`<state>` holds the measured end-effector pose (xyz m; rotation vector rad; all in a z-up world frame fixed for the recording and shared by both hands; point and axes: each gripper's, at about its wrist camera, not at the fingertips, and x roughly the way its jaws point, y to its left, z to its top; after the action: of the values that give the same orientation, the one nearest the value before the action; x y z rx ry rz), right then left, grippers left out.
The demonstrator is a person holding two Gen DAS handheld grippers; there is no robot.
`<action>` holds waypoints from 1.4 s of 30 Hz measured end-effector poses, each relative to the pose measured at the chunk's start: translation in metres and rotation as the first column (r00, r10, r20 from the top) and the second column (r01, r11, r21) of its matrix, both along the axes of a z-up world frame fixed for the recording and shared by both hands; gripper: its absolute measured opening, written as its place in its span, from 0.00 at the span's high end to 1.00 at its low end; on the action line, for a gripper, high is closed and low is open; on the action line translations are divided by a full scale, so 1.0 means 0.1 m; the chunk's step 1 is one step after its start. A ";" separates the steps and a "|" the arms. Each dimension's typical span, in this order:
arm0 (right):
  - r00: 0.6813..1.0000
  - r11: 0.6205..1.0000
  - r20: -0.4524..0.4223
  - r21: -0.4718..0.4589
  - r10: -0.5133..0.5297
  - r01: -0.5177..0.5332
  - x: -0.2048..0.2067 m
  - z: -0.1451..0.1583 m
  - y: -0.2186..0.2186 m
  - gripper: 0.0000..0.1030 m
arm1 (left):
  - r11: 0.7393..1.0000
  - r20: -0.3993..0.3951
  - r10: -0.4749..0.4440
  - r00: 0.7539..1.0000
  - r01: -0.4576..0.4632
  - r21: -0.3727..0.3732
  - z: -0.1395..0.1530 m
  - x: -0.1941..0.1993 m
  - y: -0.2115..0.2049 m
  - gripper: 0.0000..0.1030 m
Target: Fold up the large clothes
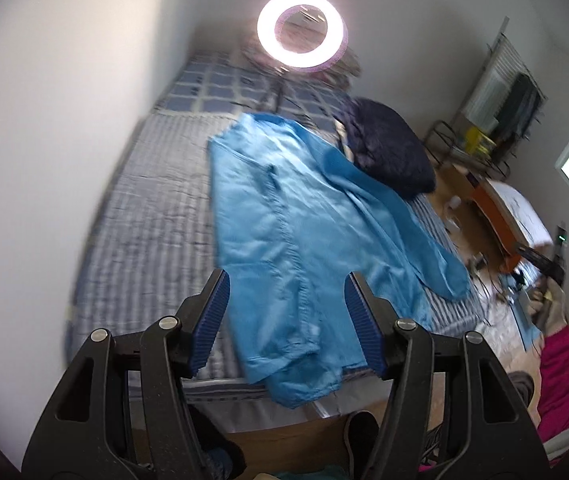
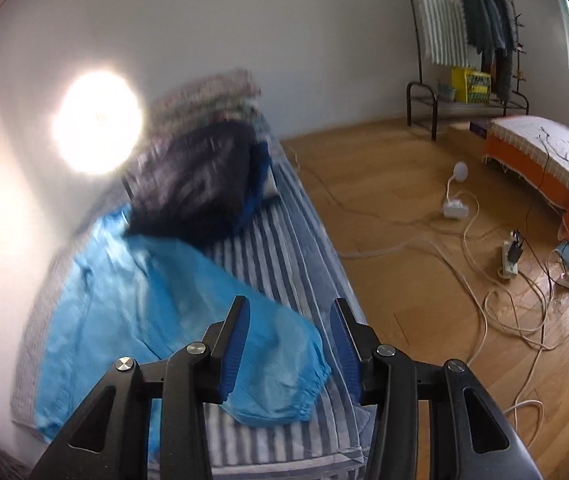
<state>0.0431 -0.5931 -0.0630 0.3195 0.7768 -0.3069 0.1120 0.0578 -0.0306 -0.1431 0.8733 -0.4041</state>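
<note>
Now, blue jacket (image 1: 284, 216) flat on striped bed (image 1: 152, 216), left claw (image 1: 286, 312) & right claw (image 2: 290, 344) both agape, empty

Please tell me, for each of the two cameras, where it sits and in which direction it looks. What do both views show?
Left wrist: on the left gripper, looking down along its open fingers at the blue jacket on the bed; dark shoes show at the bottom edge.
Right wrist: on the right gripper, looking down over the jacket's sleeve cuff and the wood floor; only the open fingers show.
Shared: the jacket, the striped bed, the dark pillow, the ring light, the clothes rack.
</note>
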 end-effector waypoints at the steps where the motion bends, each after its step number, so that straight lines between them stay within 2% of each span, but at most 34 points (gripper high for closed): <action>1: 1.000 1.000 -0.017 0.023 0.003 -0.002 0.03 -0.11 -0.04 0.57 | 1.000 -0.006 -0.023 1.000 0.023 -0.001 -0.08 0.04 -0.11 0.40; 5: 0.996 0.994 -0.092 0.112 -0.009 0.019 0.19 -0.57 -0.21 0.52 | 0.996 -0.032 -0.081 0.996 0.080 -0.030 -0.29 0.18 -0.44 0.40; 10: 0.981 0.971 -0.190 0.222 -0.042 0.085 0.39 -1.13 -0.41 0.52 | 0.989 -0.059 -0.142 0.988 0.140 -0.050 -0.52 0.33 -0.85 0.40; 13: 0.970 0.961 -0.237 0.250 -0.055 0.116 0.48 -1.35 -0.46 0.53 | 0.985 -0.084 -0.171 0.982 0.167 -0.052 -0.66 0.41 -1.02 0.40; 15: 0.962 0.966 -0.271 0.238 -0.033 0.100 0.52 -1.47 -0.42 0.63 | 0.982 -0.098 -0.185 0.978 0.180 -0.052 -0.76 0.46 -1.12 0.40; 17: 0.956 0.968 -0.293 0.240 0.005 0.069 0.56 -1.53 -0.36 0.90 | 0.981 -0.108 -0.192 0.975 0.187 -0.056 -0.83 0.51 -1.19 0.40; 19: 0.954 0.973 -0.299 0.225 0.018 0.052 0.59 -1.50 -0.30 0.99 | 0.980 -0.112 -0.194 0.975 0.189 -0.059 -0.89 0.54 -1.23 0.40; 20: 0.956 0.976 -0.293 0.216 0.032 0.033 0.58 -1.46 -0.24 1.00 | 0.980 -0.113 -0.194 0.975 0.187 -0.062 -0.91 0.56 -1.24 0.40; 25: 0.975 0.988 -0.213 0.154 0.064 -0.031 0.53 -1.06 0.09 1.00 | 0.979 -0.116 -0.187 0.975 0.176 -0.099 -0.99 0.64 -1.26 0.40; 28: 0.979 0.986 -0.134 0.093 0.153 -0.141 0.46 -0.69 0.53 1.00 | 0.978 -0.112 -0.183 0.977 0.170 -0.119 -1.02 0.69 -1.26 0.40; 30: 0.969 0.973 -0.091 0.057 0.229 -0.225 0.41 -0.49 0.89 1.00 | 0.977 -0.117 -0.180 0.977 0.164 -0.135 -1.05 0.73 -1.26 0.40; 33: 0.930 0.931 -0.046 0.006 0.365 -0.365 0.36 -0.26 1.48 1.00 | 0.976 -0.127 -0.174 0.977 0.154 -0.155 -1.09 0.79 -1.24 0.40; 36: 0.867 0.868 -0.052 -0.017 0.495 -0.496 0.35 -0.20 2.02 1.00 | 0.976 -0.134 -0.158 0.978 0.134 -0.171 -1.14 0.85 -1.21 0.40; 39: 0.769 0.771 -0.083 -0.008 0.634 -0.637 0.31 -0.31 2.62 1.00 | 0.977 -0.144 -0.132 0.981 0.103 -0.189 -1.20 0.90 -1.15 0.40; 42: 0.649 0.660 -0.147 0.032 0.746 -0.751 0.27 -0.63 3.13 1.00 | 0.978 -0.151 -0.103 0.983 0.072 -0.196 -1.27 0.94 -1.10 0.40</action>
<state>0.0702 -0.2802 -0.1258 -0.0835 0.9865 0.4618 0.2058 -0.0525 -0.1574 -0.3170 1.0016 -0.5646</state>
